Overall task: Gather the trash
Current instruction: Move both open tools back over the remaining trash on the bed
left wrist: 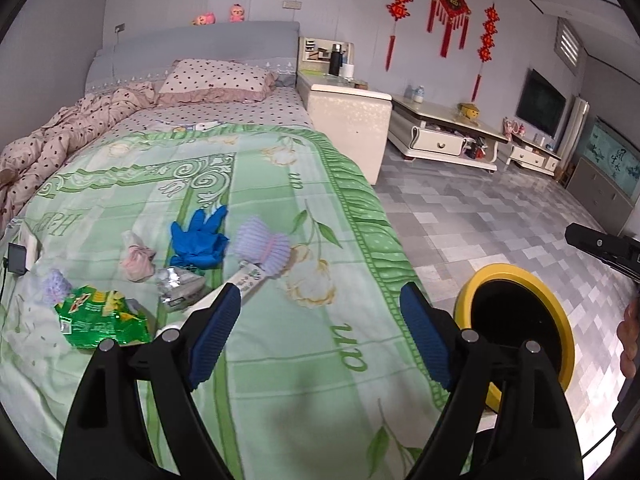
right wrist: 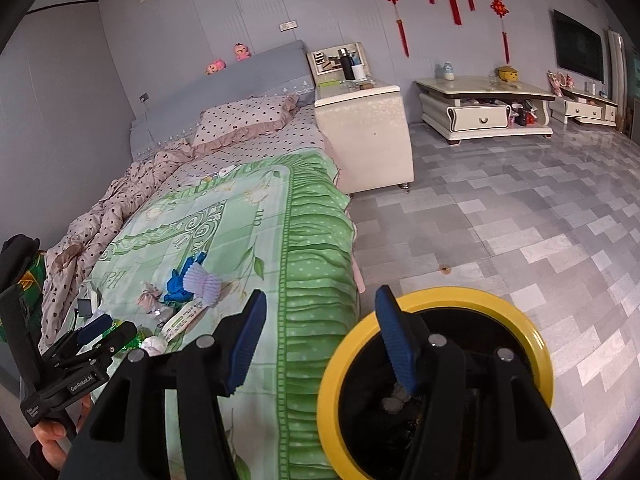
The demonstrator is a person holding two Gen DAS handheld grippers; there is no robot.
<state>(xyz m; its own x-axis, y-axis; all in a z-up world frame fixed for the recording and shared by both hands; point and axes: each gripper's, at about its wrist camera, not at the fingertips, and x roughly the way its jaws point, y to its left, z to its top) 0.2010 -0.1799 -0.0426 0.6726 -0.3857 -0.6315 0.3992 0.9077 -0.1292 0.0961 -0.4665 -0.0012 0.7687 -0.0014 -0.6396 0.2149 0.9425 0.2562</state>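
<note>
Bin (right wrist: 434,300) touches green bedspread (right wrist: 316,264) edge; both tools gape, holding nothing.

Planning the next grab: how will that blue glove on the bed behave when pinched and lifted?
The blue glove lies crumpled with its fingers splayed, so it is probably floppy and will drape from the left gripper. It looks thin, likely very light. Being soft, it should neither roll nor break.

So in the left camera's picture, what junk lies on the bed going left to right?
Green wrapper → pink bundle → foil wrapper → blue glove → lilac netting, then off the bed the yellow bin.
</note>
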